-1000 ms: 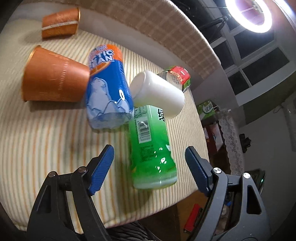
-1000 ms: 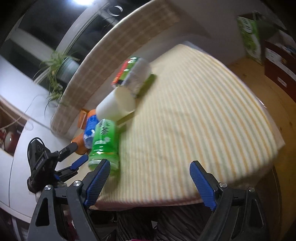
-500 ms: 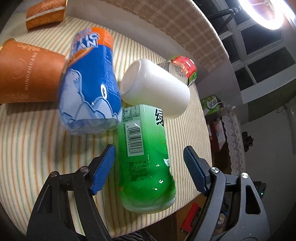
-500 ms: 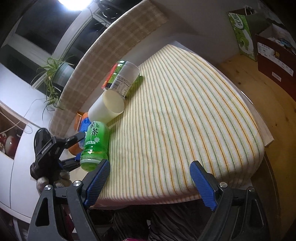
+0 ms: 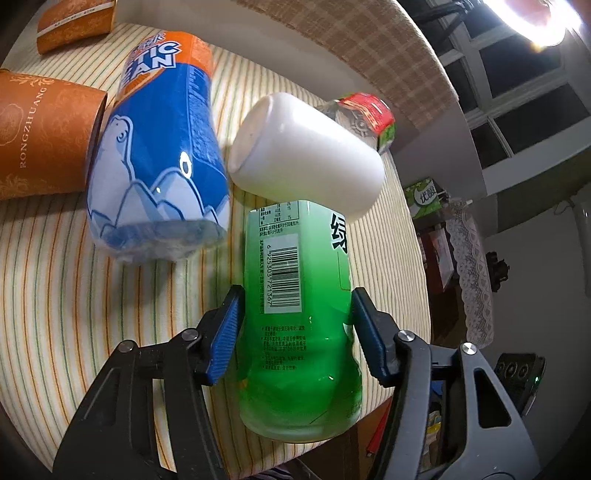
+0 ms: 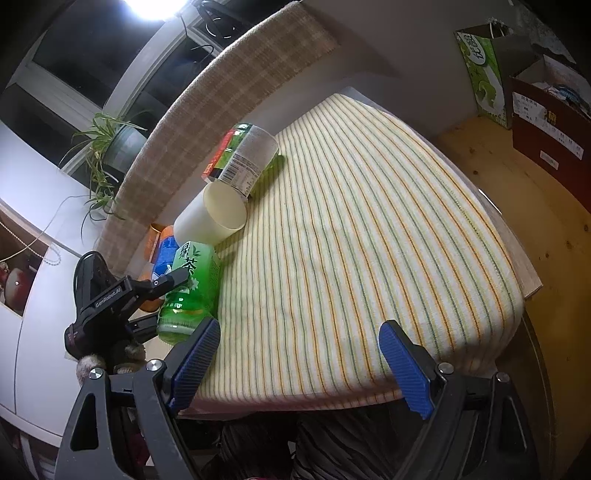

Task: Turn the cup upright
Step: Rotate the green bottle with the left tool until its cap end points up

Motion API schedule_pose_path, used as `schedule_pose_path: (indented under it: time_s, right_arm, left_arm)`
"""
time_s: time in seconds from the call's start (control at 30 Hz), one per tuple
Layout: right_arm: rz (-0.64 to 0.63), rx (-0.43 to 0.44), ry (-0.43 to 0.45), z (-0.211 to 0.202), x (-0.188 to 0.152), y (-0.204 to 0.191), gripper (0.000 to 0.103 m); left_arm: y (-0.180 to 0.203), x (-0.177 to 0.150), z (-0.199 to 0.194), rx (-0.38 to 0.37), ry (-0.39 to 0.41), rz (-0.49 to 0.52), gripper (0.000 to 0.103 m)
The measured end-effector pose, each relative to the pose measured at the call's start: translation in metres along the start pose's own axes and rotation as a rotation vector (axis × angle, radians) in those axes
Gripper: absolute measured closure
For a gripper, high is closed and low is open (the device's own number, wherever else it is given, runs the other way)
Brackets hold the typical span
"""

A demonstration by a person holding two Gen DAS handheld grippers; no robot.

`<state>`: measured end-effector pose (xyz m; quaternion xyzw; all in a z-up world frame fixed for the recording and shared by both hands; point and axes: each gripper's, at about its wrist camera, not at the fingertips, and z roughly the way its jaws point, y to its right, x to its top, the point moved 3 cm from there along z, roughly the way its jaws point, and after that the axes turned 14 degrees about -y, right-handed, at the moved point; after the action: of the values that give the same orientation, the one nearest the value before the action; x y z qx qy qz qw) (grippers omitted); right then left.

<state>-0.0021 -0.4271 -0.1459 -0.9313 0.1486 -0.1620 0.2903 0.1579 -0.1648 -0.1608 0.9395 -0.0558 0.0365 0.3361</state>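
Note:
A green tea-label cup (image 5: pixel 299 332) lies on its side at the edge of the striped table (image 6: pixel 369 240). My left gripper (image 5: pixel 295 295) is shut on it, one blue pad pressed on each flank. A white cup (image 5: pixel 306 155) lies on its side just beyond, touching the green cup's far end. In the right wrist view the green cup (image 6: pixel 190 291) and the left gripper (image 6: pixel 162 284) are at the table's left edge, with the white cup (image 6: pixel 210 218) mouth toward me. My right gripper (image 6: pixel 299 328) hangs open over the near table edge, with nothing between its fingers.
A blue cup (image 5: pixel 159 155) lies on its side left of the green one, beside an orange paper cup (image 5: pixel 40 136); another orange cup (image 5: pixel 74 22) lies farther back. A clear red-labelled cup (image 6: pixel 247 158) lies behind the white cup. Cardboard boxes (image 6: pixel 480 74) stand on the floor at right.
My left gripper moved forward around the green cup and its fingers closed in onto the cup's sides. The right gripper's view shifted only slightly.

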Motion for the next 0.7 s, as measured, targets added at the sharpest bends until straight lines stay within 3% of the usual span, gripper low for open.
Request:
schedule_pose_path:
  time_s: [0.3, 0.7]
  right_arm:
    - [-0.015, -0.013, -0.002, 0.004, 0.002, -0.007, 0.013]
    - [-0.011, -0.019, -0.008, 0.005, 0.001, -0.008, 0.013]
  left_arm:
    - [0.015, -0.016, -0.015, 0.038, 0.053, 0.081, 0.043]
    - [0.045, -0.032, -0.036, 0.177, 0.186, 0.243, 0.045]
